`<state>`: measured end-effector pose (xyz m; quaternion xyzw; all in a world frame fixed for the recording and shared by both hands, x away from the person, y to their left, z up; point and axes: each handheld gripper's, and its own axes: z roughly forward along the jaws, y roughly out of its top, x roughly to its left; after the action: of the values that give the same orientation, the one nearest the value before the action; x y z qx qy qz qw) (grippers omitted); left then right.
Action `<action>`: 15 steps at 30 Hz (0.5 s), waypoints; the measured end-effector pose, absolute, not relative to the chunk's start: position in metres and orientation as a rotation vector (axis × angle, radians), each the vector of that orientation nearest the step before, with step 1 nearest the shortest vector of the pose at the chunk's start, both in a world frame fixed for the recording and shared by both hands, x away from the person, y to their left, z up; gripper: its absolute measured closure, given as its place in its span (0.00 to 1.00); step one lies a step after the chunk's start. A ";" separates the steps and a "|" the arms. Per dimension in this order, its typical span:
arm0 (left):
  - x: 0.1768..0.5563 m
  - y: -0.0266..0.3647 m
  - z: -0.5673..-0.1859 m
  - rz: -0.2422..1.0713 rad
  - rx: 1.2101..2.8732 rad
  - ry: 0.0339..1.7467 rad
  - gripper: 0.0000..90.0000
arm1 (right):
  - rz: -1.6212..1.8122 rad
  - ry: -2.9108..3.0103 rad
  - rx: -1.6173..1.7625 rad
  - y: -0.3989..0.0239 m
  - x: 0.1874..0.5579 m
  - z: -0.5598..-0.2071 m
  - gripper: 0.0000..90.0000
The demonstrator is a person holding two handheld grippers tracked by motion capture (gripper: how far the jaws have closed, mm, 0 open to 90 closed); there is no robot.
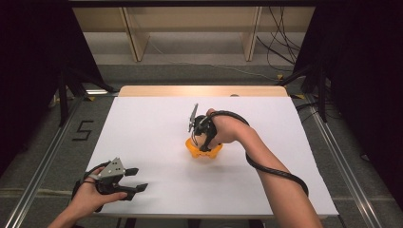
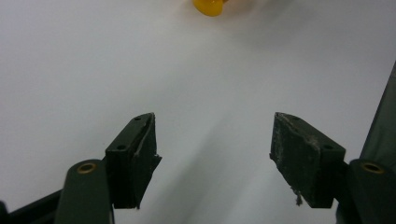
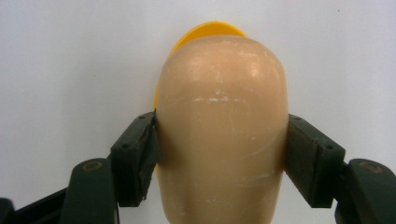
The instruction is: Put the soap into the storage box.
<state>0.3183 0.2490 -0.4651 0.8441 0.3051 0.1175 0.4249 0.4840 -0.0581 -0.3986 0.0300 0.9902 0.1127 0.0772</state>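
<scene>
Right gripper view: right hand-held gripper (image 3: 219,149) has both black pads pressed against the flanks of a beige rounded object (image 3: 222,130), clamped on it from either side.
Held object: smooth, pale beige, dome-topped, its surface scuffed with fine white scratches; no brand, label or lettering can be read on it.
Behind it: the edge of a yellow piece (image 3: 210,30) curves out above and to the left of the beige dome, touching or just beside it; which of the two cannot be told.
High view, right side: right hand-held gripper (image 1: 197,135) points down at the middle of the counter (image 1: 157,118), directly over the yellow piece (image 1: 203,151), a black cable looping off the forearm.
High view, left side: left hand-held gripper (image 1: 135,179) rests near the counter's front-left corner, jaws spread wide with nothing between them, well apart from the yellow piece.
Left gripper view: left hand-held gripper (image 2: 215,154) gapes over bare white surface; the yellow piece (image 2: 208,6) sits at the top edge.
Writing: a black "5" (image 1: 83,129) is marked on the grey floor left of the counter.
</scene>
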 end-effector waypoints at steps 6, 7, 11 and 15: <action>0.318 0.249 -0.465 0.293 2.114 0.761 0.35 | 0.337 2.975 0.113 -0.058 0.485 -0.402 0.38; 0.317 0.248 -0.465 0.281 2.104 0.786 0.35 | 0.339 2.970 0.100 -0.058 0.485 -0.402 0.38; 0.318 0.249 -0.465 0.293 2.111 0.762 0.35 | 0.343 2.974 0.074 -0.057 0.488 -0.404 0.38; 0.318 0.249 -0.465 0.288 2.106 0.771 0.35 | 0.344 2.970 0.052 -0.057 0.490 -0.406 0.38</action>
<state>0.3181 0.2489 -0.4652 0.8425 0.3084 0.1154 0.4263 0.4898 -0.0568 -0.4058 0.0172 0.9904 0.1146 0.0756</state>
